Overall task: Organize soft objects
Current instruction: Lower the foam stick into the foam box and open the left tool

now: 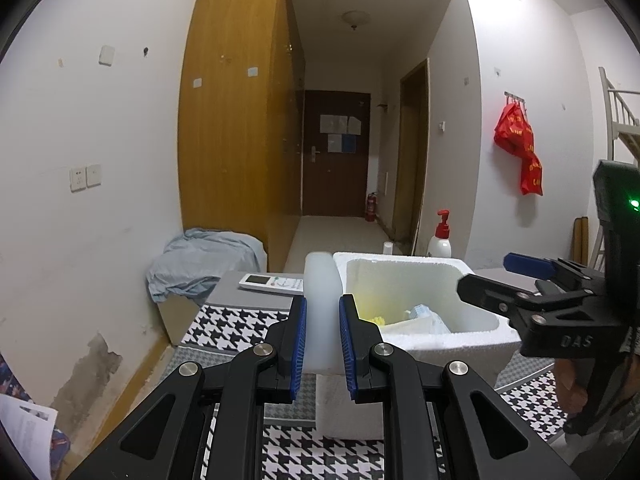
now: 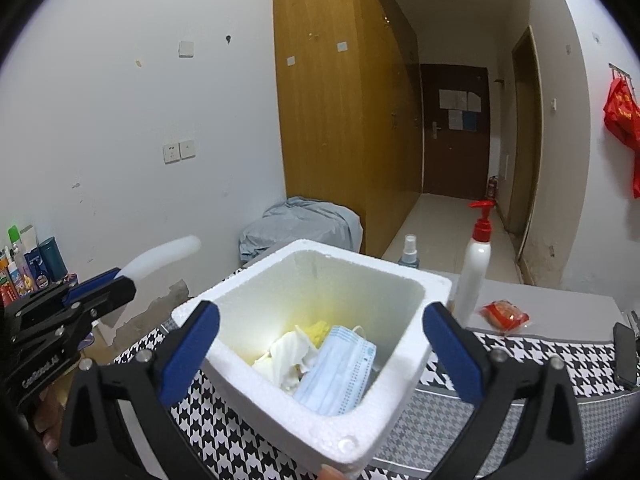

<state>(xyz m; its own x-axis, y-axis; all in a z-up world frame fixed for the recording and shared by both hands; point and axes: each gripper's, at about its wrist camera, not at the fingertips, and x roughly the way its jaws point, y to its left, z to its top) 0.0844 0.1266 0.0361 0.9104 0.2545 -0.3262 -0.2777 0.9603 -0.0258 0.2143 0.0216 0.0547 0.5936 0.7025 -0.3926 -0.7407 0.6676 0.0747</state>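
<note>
A white foam box (image 2: 384, 384) stands on the houndstooth tablecloth (image 2: 224, 452). Inside lie a blue face mask (image 2: 340, 376), crumpled white tissue (image 2: 288, 356) and a yellow sponge (image 2: 316, 330). My left gripper (image 1: 323, 344) is shut on a white translucent foam piece (image 1: 320, 300), held upright just left of the box (image 1: 448, 340). The same piece (image 2: 160, 256) shows sticking up from the left gripper (image 2: 100, 292) in the right wrist view. My right gripper (image 2: 320, 356) is open, its fingers (image 2: 188, 352) on either side of the box, above its rim. It also shows in the left wrist view (image 1: 500, 284).
A white pump bottle with a red top (image 2: 474, 264), a small spray bottle (image 2: 409, 252) and a red packet (image 2: 505, 314) stand behind the box. A remote control (image 1: 272, 283) lies at the table's far left. A phone (image 2: 624, 356) lies at the right. Toiletries (image 2: 28, 264) stand at the left wall.
</note>
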